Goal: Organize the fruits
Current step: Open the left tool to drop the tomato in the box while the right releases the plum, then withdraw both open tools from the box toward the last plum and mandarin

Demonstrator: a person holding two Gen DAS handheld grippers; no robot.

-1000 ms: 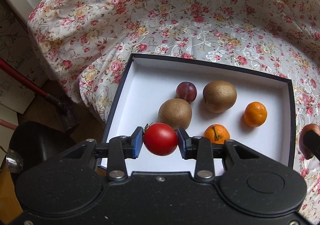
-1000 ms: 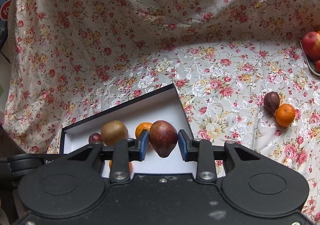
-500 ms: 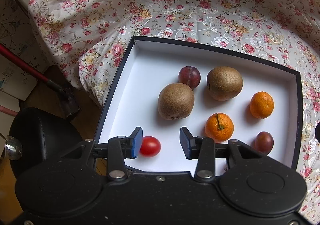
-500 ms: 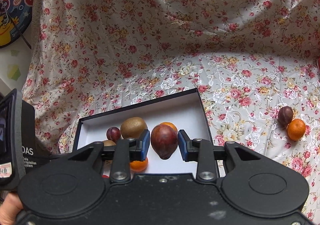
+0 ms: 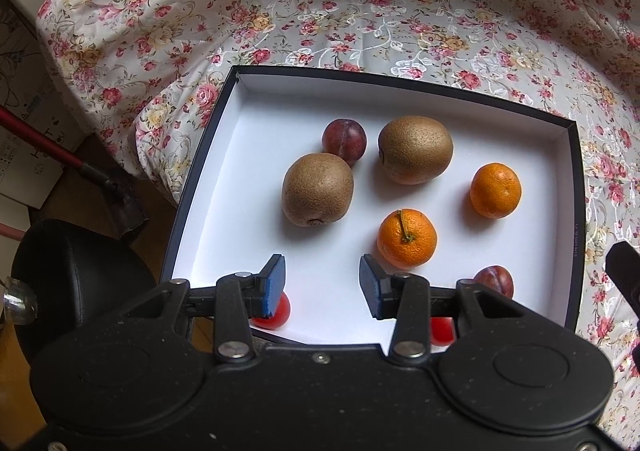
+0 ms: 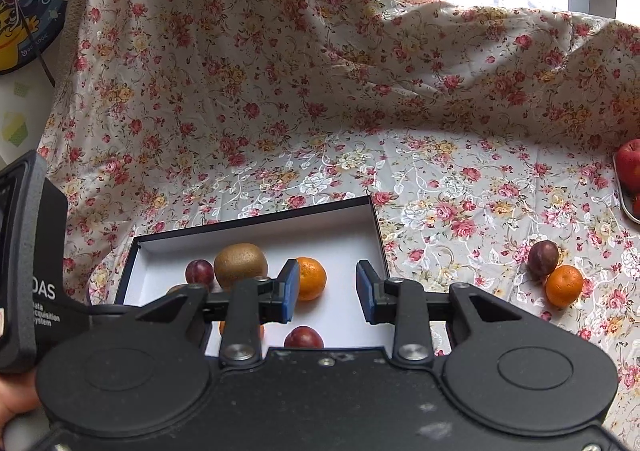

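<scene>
Now both your grippers hang open and empty over the box.
Next, the plum at two o'clock on the cloth: firm, smooth, rolls easily; pinch its widest middle gently.

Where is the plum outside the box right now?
In the right wrist view the loose plum lies on the floral cloth right of the box, touching a tangerine just in front of it.

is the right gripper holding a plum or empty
Empty: the right gripper stands open with nothing between its pads; a plum lies below in the box.
</scene>
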